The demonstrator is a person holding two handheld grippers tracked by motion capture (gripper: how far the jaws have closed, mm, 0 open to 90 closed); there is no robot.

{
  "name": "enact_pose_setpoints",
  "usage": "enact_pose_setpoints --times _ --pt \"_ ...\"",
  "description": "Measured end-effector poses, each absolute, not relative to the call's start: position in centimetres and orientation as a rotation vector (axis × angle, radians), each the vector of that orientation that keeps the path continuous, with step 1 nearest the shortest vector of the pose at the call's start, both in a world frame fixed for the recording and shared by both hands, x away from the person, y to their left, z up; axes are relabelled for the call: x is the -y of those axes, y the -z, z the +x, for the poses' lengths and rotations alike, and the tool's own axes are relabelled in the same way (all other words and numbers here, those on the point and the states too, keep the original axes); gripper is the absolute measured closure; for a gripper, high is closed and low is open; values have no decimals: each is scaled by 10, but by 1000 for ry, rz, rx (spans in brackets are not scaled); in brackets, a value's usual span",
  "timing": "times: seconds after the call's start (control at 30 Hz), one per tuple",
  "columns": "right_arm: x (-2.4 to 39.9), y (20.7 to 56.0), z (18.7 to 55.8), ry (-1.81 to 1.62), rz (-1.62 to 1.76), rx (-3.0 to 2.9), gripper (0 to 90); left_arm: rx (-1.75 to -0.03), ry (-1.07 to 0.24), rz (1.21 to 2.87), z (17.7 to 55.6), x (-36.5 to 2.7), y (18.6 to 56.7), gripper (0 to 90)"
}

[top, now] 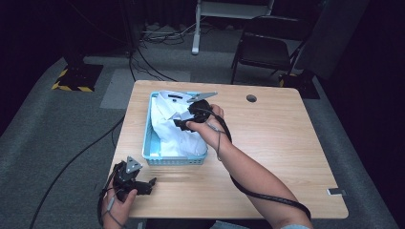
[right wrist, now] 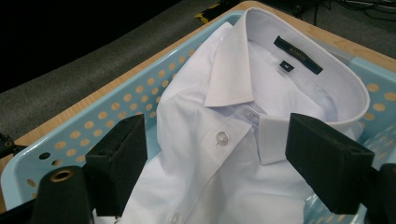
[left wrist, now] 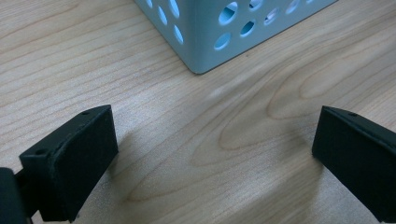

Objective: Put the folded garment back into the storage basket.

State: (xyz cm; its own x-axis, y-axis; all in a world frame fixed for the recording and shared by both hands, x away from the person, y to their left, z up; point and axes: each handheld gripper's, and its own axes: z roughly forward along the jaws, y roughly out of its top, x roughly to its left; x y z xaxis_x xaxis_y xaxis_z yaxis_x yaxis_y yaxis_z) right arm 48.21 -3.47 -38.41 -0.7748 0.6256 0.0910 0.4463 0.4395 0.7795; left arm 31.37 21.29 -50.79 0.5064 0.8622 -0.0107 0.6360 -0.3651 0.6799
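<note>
A folded white dress shirt (top: 171, 130) lies in a light blue perforated basket (top: 175, 161) at the left of the wooden table (top: 272, 143). My right gripper (top: 184, 119) hovers just above the shirt, held by a hand reaching in from the lower right. In the right gripper view the shirt's collar and buttoned front (right wrist: 219, 84) lie beyond the right gripper (right wrist: 217, 140), whose jaws stand open and apart from the cloth, with the basket (right wrist: 93, 121) wall at the left. My left gripper (top: 147, 185) rests low near the table's front left corner. It (left wrist: 215, 140) is open over bare wood, facing a basket (left wrist: 201, 37) corner.
A round cable hole (top: 251, 98) sits at the table's back centre, and a small grey tag (top: 336, 192) lies at its right front edge. A dark chair (top: 265, 50) and a white stand (top: 196, 28) are on the carpet behind, with cables on the floor.
</note>
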Motion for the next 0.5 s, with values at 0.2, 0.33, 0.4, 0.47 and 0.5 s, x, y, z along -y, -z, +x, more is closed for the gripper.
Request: enact_pose_setpoints --times 0.2,0.33,0.4,0.47,0.5 --pt "47 373 478 -1249 890 -2480 201 -1221 -466 2121 314 -213 508 3" --pt "56 363 475 -1251 870 -2472 200 -1221 -467 2120 314 -213 508 3" --pt "59 361 474 -1254 864 -2469 199 -1221 -466 2120 314 -213 508 3" --pt "66 354 472 -1253 854 -2464 197 -1221 -467 2120 314 -213 508 3" --pt "68 352 471 -1254 852 -2460 197 -1221 -467 2120 314 -213 508 2"
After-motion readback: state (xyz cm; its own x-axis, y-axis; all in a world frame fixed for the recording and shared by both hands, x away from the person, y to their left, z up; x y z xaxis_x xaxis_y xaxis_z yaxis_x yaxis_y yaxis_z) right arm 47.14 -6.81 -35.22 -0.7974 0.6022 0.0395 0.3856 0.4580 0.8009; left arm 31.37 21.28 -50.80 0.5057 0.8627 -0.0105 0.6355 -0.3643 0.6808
